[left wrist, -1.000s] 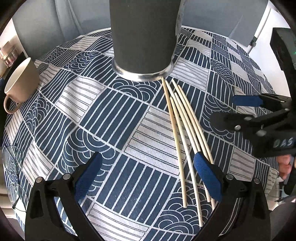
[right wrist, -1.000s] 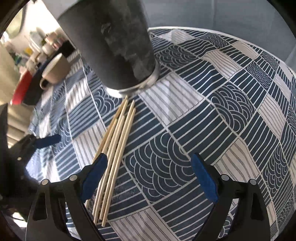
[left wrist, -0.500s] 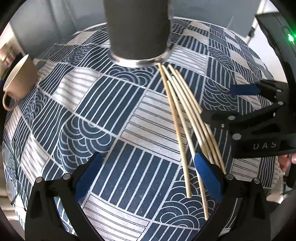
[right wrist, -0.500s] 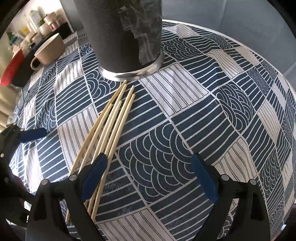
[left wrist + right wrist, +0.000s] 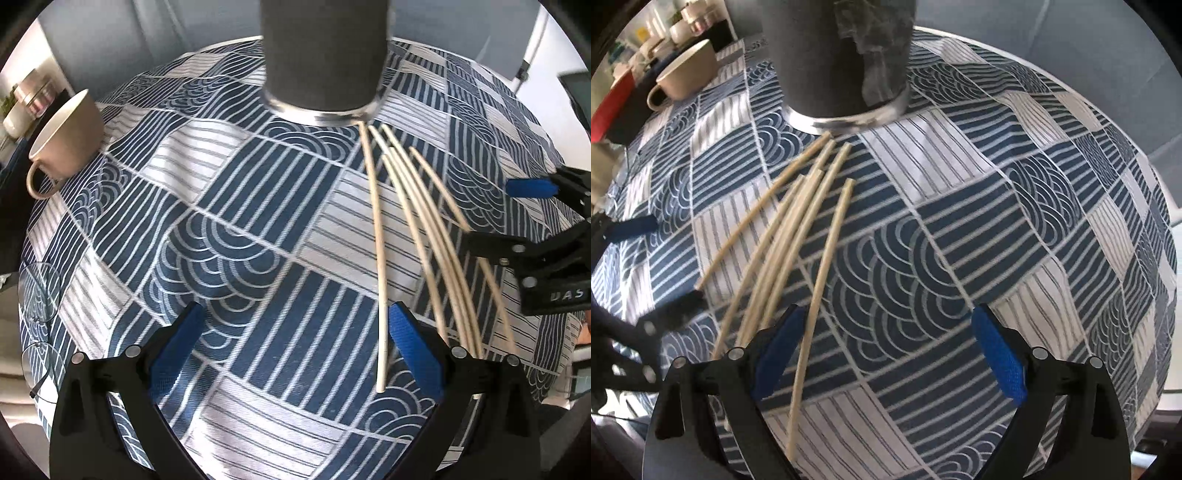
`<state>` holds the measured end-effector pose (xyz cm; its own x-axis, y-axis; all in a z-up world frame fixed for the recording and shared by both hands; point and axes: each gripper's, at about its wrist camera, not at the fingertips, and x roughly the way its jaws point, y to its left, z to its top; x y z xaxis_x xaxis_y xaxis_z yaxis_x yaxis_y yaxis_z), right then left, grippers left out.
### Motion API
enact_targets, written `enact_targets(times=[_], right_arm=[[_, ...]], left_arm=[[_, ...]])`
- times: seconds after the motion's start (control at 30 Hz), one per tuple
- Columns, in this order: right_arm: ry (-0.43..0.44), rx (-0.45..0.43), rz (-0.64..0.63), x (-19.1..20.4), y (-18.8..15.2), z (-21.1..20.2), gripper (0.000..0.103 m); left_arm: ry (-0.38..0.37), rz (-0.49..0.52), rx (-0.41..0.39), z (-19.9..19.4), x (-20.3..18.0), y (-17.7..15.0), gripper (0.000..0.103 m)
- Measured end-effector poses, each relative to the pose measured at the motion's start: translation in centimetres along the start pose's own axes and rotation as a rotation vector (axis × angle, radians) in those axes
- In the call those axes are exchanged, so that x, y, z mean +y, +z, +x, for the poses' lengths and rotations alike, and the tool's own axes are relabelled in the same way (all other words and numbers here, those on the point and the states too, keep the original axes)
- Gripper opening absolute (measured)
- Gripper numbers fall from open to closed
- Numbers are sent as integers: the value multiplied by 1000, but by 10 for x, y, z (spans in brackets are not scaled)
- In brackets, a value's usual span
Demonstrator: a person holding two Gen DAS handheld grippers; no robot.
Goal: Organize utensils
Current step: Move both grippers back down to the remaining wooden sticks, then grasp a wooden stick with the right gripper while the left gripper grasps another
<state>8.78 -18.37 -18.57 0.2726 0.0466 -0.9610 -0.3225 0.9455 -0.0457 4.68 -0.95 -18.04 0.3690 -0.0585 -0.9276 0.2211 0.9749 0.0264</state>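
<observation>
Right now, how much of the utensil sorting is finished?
Nothing looks done: all the chopsticks lie fanned on the tablecloth before the dark holder. Both the left gripper and the right gripper are open and hold nothing. Every stick must yet be picked up and stowed.

Both wrist views low, near tablecloth (image 5: pixel 229 229), facing shared dark holder (image 5: pixel 838 55), chopsticks (image 5: pixel 380 258).
</observation>
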Motion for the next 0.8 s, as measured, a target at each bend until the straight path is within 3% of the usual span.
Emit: enact_targets(times=[0.23,0.37,0.43,0.53,0.6,0.77,0.8], right_arm=[[10,43,46,-23,-9,1,83],[44,28,34,-34,-15,-2,63],[44,24,28,-38,-18,-5,45],[41,26,2,-42,-21,-9,21],[38,32,-8,-43,-24,-10,13],[15,56,-33,-46,-27,-11,5],[9,60,-34,-47,-27,-11,5]], left_arm=[[4,-3,17,1,6,-1,98],[2,-1,42,3,6,1,98],[-4,-4,54,4,8,3,96],[-12,18,67,1,12,9,81],[-19,32,73,0,16,11,71],[-27,23,86,-5,39,13,28],[-27,20,88,-6,42,12,23]])
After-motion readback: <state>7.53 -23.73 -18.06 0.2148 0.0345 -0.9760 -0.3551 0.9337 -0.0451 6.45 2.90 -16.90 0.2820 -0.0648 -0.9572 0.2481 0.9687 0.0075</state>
